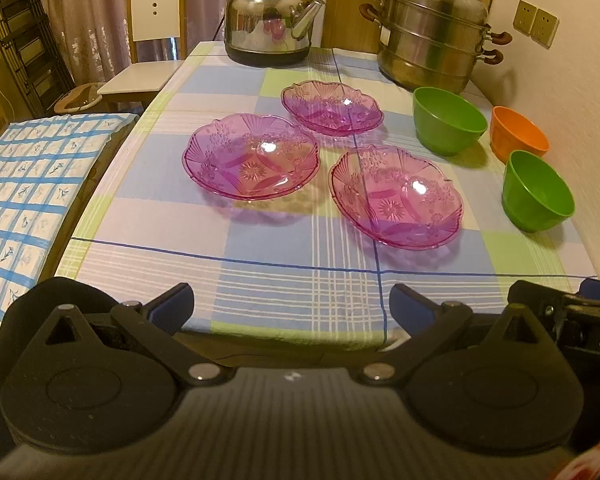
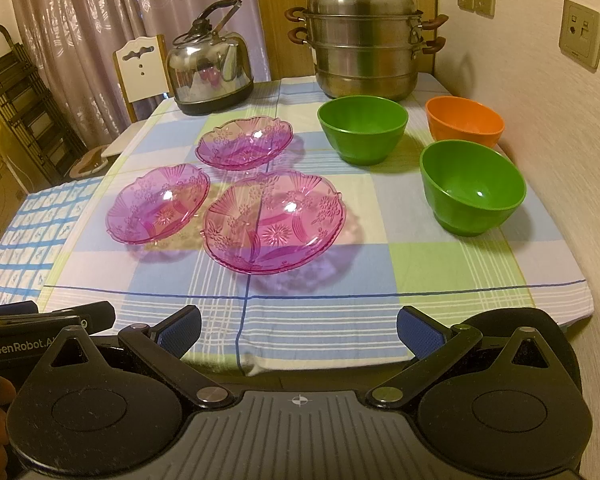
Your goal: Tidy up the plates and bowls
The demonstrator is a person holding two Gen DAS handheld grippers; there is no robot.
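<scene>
Checked cloth covers your table (image 2: 340, 304); three pink cut-glass plates (image 2: 275, 222) lie apart left, three plastic bowls (image 2: 473, 186), two green, one orange, right, likely awaiting stacking. Your left gripper (image 1: 291, 306) and right gripper (image 2: 299, 330) gape wide, empty.

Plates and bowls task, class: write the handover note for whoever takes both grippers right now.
Left gripper: open, empty, at the near table edge. Right gripper: the same.
Three pink plates lie apart on the checked cloth, left of centre. Two green bowls and an orange bowl stand separately on the right.
Done: nothing stacked.
Left: stack the plates, nest the bowls.
</scene>
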